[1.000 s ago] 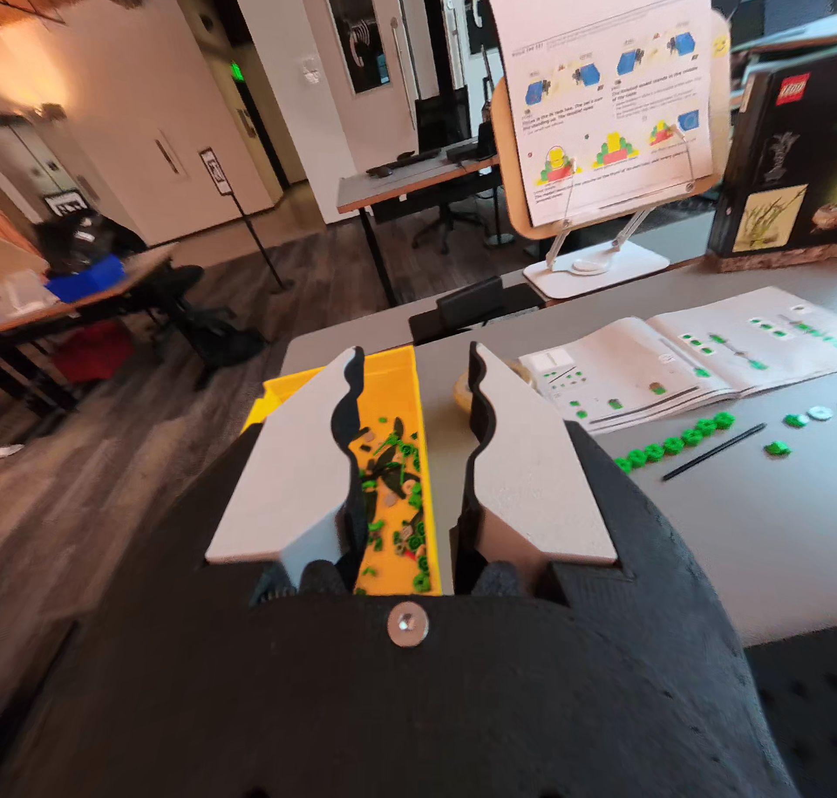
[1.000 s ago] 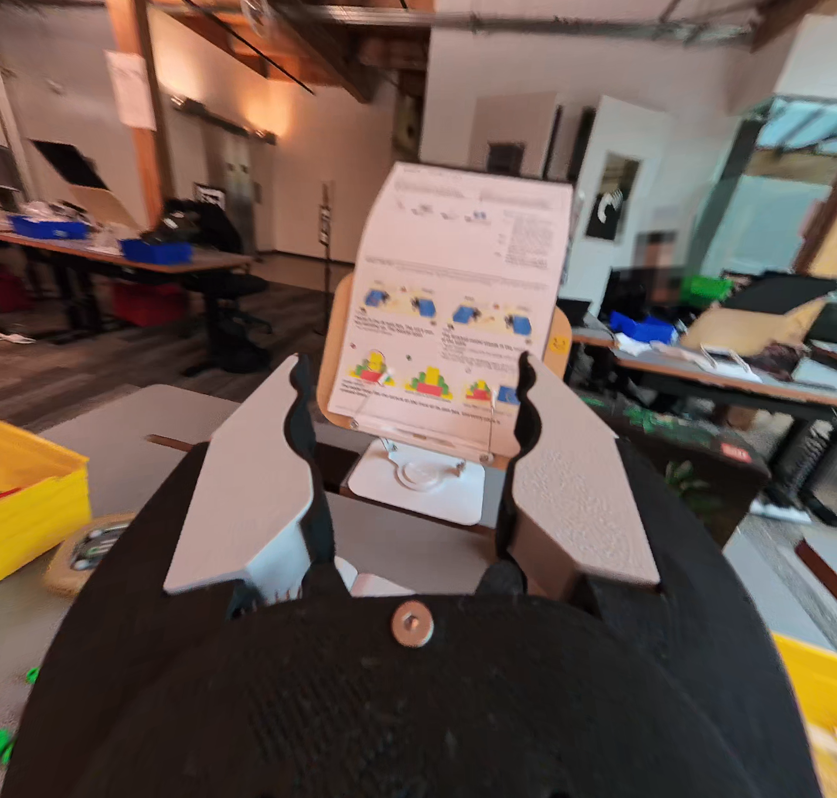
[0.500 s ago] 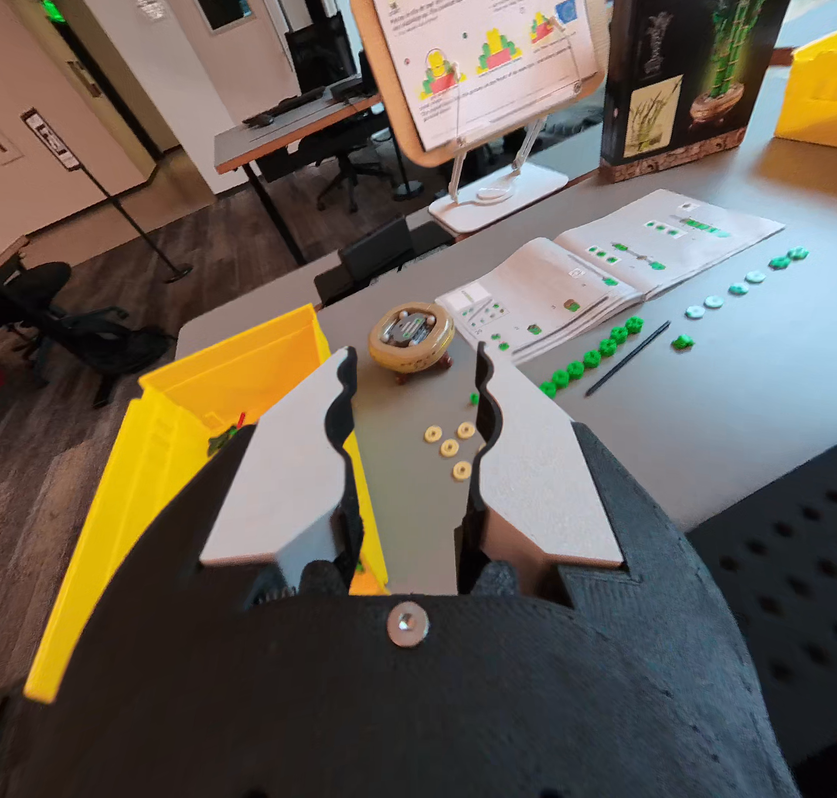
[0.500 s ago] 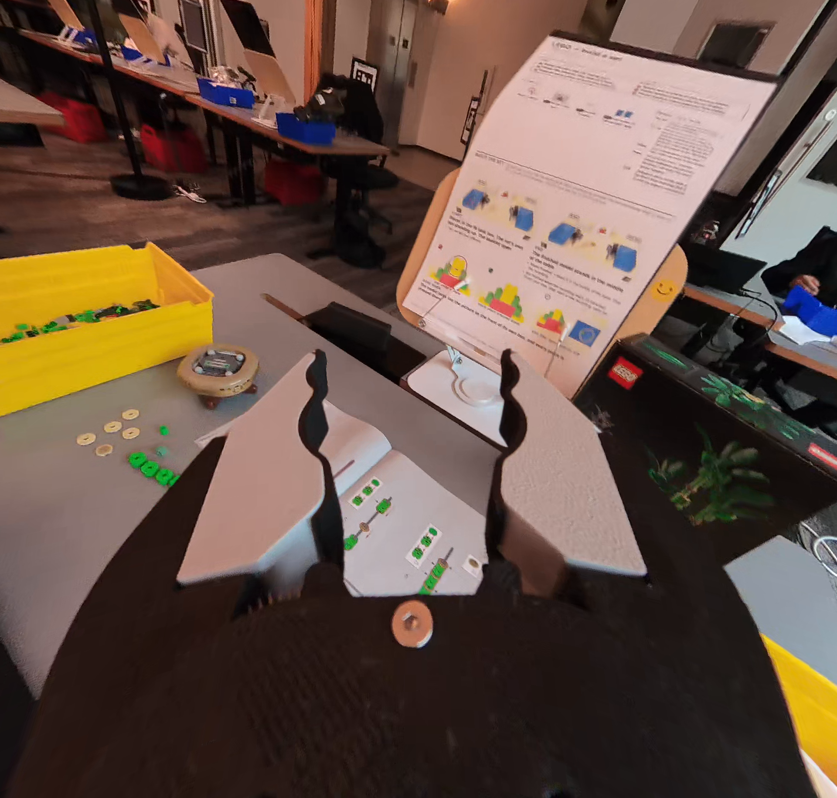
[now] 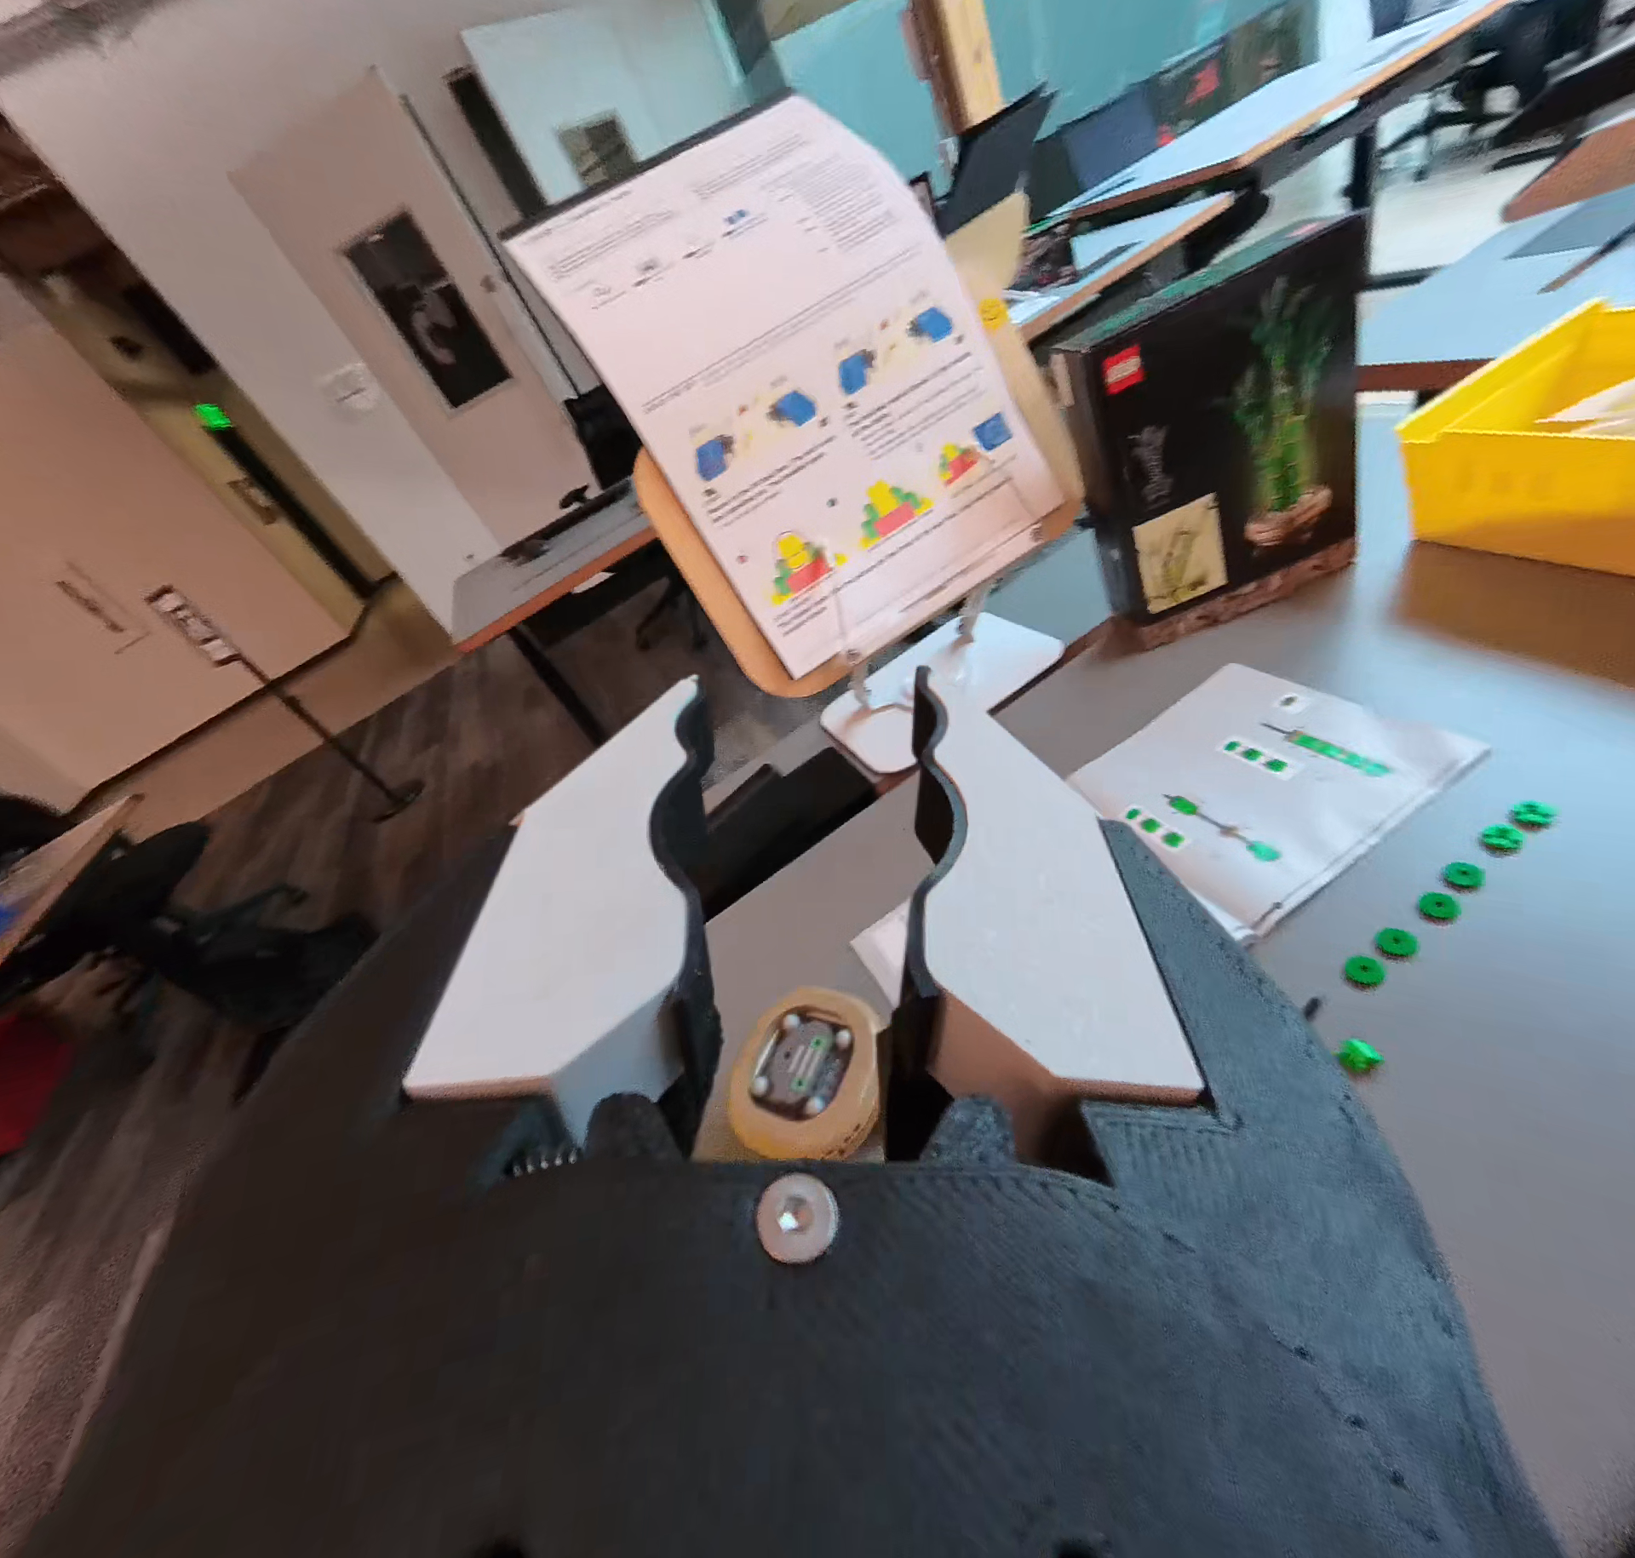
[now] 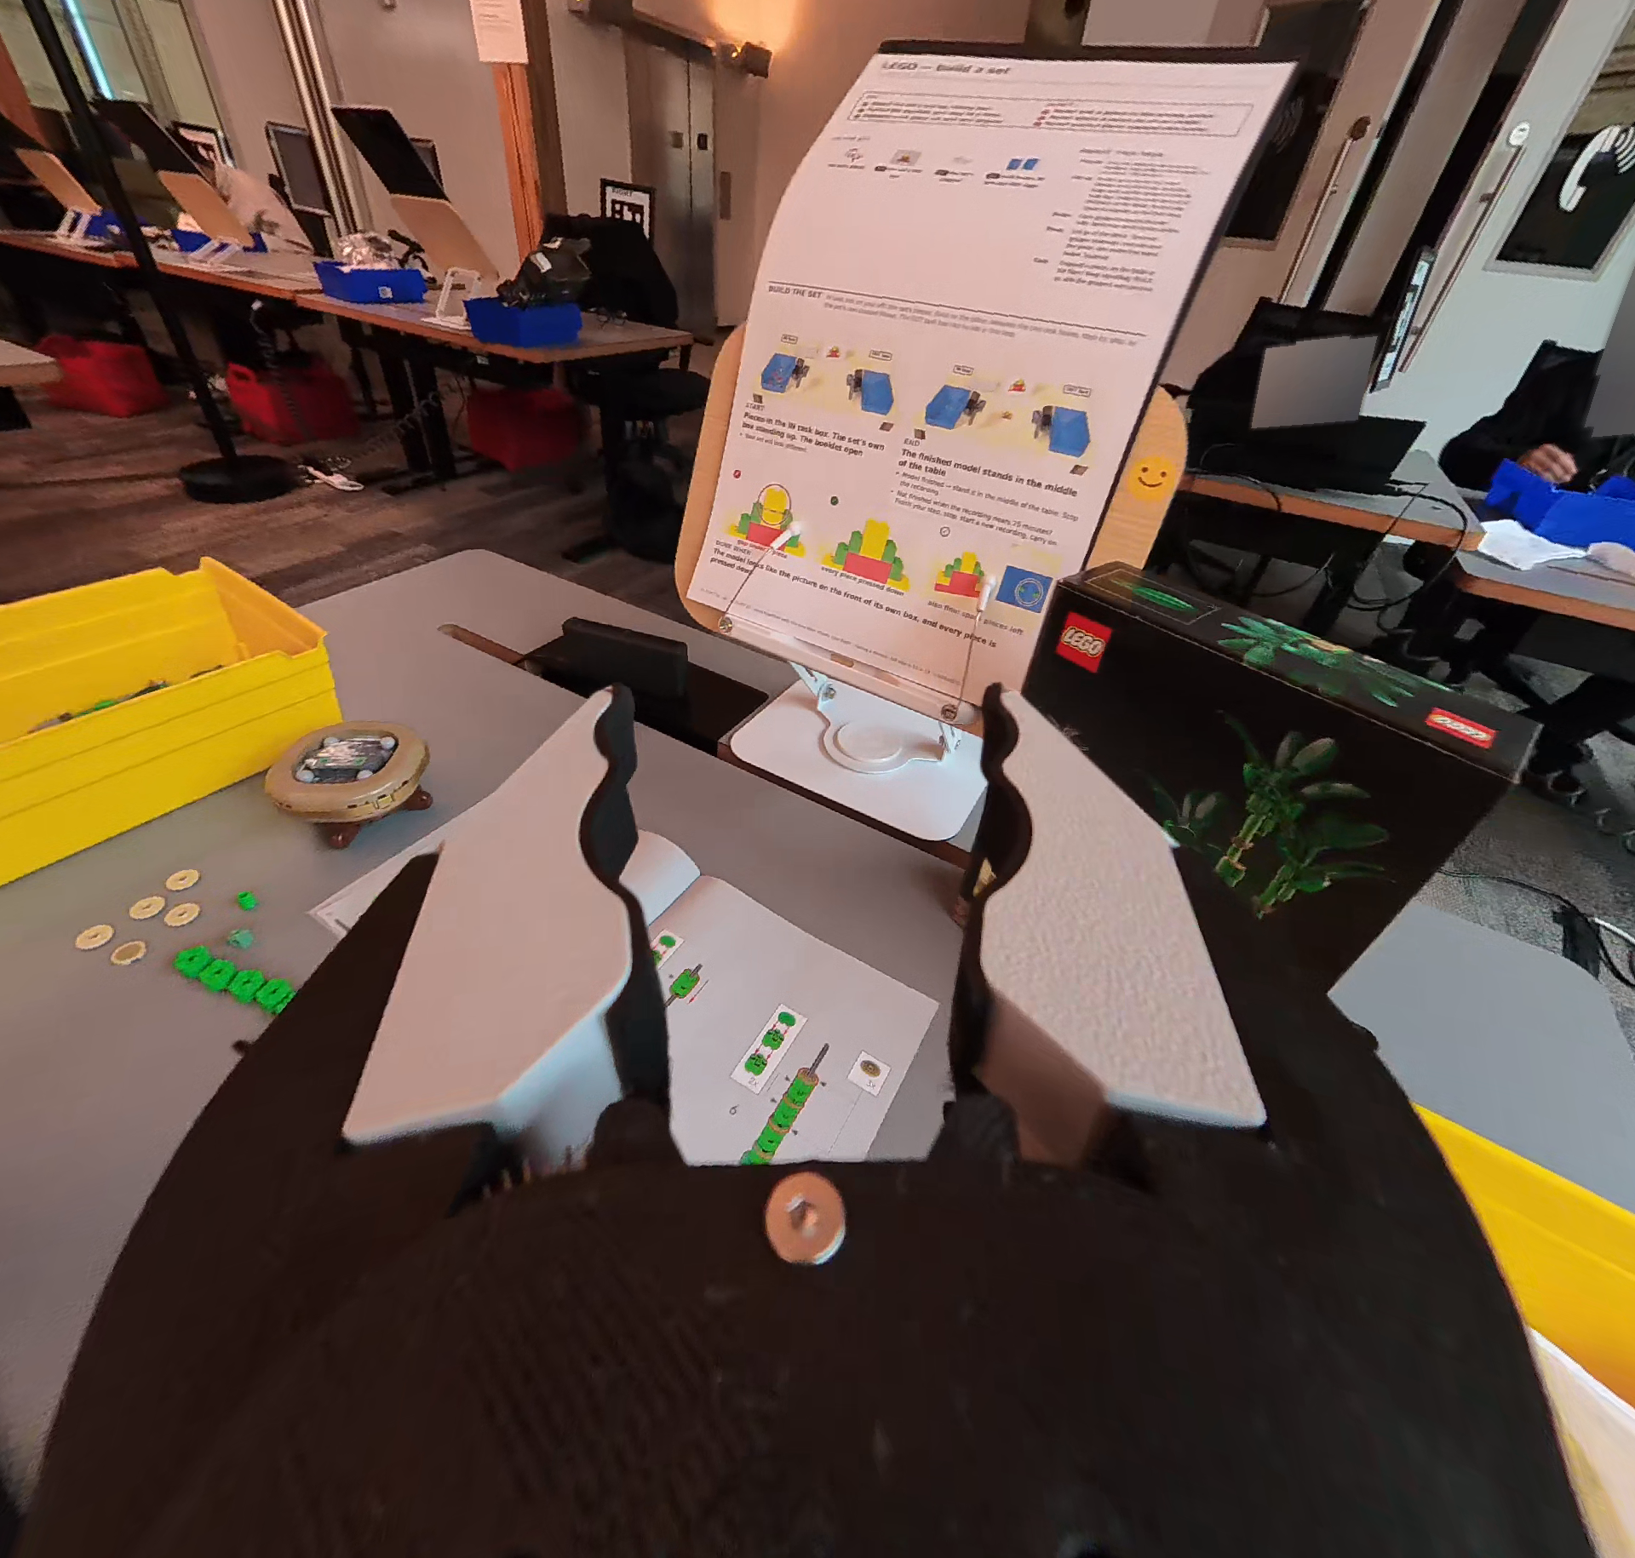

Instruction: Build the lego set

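Observation:
My left gripper [image 5: 807, 684] is open and empty, held above the grey table [image 5: 1504, 1162]. A round tan pot base [image 5: 805, 1073] stands on the table and shows low between the fingers, not gripped. A row of green round pieces [image 5: 1438, 905] and one loose green piece [image 5: 1358, 1056] lie to the right, beside the open booklet [image 5: 1283, 790]. My right gripper [image 6: 807, 702] is open and empty above the booklet [image 6: 779, 1029]. To its left are the pot base [image 6: 349, 772], tan rings [image 6: 146, 910] and a joined row of green pieces [image 6: 234, 980].
A yellow bin [image 6: 150, 711] of green parts stands at the left, and another yellow bin [image 5: 1522, 463] at the right. The black set box [image 6: 1265, 772] and an instruction sheet on a stand [image 6: 973, 348] are at the table's back. A person sits at a far table [image 6: 1548, 454].
My left gripper has swung right from the yellow bin to over the pot base, and its view has tilted up. My right gripper has tipped down toward the booklet. Both stay open.

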`<state>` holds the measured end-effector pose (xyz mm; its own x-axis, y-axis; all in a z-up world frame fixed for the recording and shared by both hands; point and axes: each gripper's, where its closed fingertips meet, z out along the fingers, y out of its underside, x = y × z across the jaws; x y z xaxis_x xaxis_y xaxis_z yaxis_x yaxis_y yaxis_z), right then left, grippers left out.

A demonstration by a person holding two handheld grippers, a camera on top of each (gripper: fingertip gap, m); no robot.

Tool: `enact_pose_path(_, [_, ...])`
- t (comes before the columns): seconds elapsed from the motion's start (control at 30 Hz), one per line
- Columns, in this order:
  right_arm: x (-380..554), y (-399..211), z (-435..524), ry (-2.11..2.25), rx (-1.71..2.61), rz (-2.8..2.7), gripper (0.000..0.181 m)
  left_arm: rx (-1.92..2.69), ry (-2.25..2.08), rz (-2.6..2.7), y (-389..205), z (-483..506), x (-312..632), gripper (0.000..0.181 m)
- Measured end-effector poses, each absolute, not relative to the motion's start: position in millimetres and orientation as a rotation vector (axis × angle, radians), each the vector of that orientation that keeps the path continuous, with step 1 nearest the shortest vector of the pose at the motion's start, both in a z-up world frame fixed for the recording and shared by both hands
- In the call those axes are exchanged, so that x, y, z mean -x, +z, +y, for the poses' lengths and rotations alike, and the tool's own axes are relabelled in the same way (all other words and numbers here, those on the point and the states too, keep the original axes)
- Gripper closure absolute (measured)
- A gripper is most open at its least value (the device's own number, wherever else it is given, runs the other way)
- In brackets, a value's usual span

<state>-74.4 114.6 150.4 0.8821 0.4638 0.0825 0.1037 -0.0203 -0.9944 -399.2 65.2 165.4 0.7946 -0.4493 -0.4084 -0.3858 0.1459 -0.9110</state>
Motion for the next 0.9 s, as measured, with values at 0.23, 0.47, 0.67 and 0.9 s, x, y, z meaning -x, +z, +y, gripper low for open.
enact_pose_path(0.23, [64, 140, 122, 0.337, 1.603, -0.418, 0.104, 1.457, -0.146, 0.663, 187, 79, 396, 0.136])
enact_pose_path(0.47, [75, 139, 130, 0.367, 1.609, -0.379, 0.107, 1.471, -0.187, 0.630, 174, 90, 419, 0.139])
enact_pose_path(0.67, [97, 144, 136, 0.206, 1.544, -0.456, 0.108, 1.543, -0.254, 0.593, 165, 89, 435, 0.138])
enact_pose_path(0.9, [136, 147, 125, 0.139, 1.509, -0.600, 0.107, 1.568, -0.310, 0.582, 161, 93, 441, 0.138])
